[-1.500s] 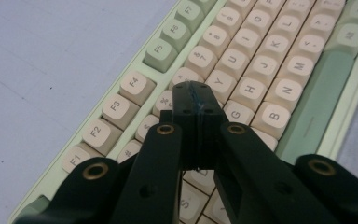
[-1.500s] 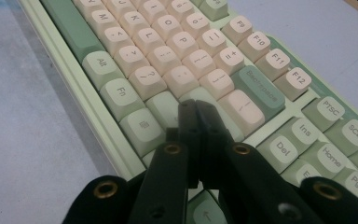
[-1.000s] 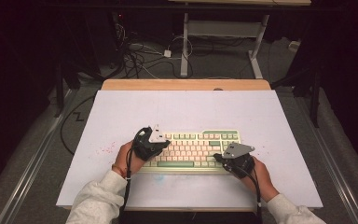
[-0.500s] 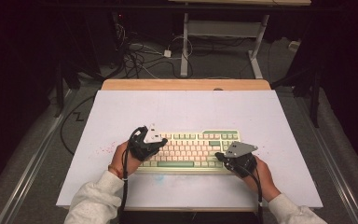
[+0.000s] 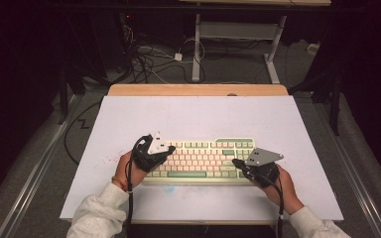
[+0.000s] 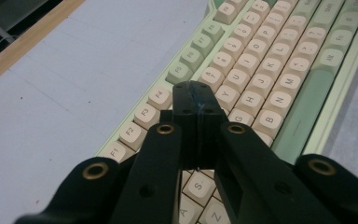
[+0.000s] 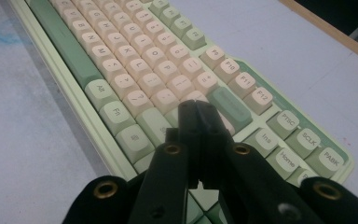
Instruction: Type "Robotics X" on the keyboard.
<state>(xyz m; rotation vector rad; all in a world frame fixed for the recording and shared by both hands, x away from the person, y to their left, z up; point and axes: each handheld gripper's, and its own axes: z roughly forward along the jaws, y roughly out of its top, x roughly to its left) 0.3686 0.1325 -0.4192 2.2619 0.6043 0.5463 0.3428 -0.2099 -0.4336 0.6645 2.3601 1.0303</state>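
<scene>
Crosswise on the table (image 5: 193,114) — keyboard (image 5: 201,158), long axis left-right, space bar nearest the person — both tongs closed, empty.

high view sits above the person's side, looking forward and down at the whole surface (image 5: 198,114). both claw cams ride low and close, each sharing the keyboard (image 5: 201,158) with it.

The cream-and-green mechanical keyboard (image 5: 201,159) sits on the pale white table mat (image 5: 198,116), black grippers over each end, left (image 5: 171,151) and right (image 5: 235,162), probably touching keys.
</scene>
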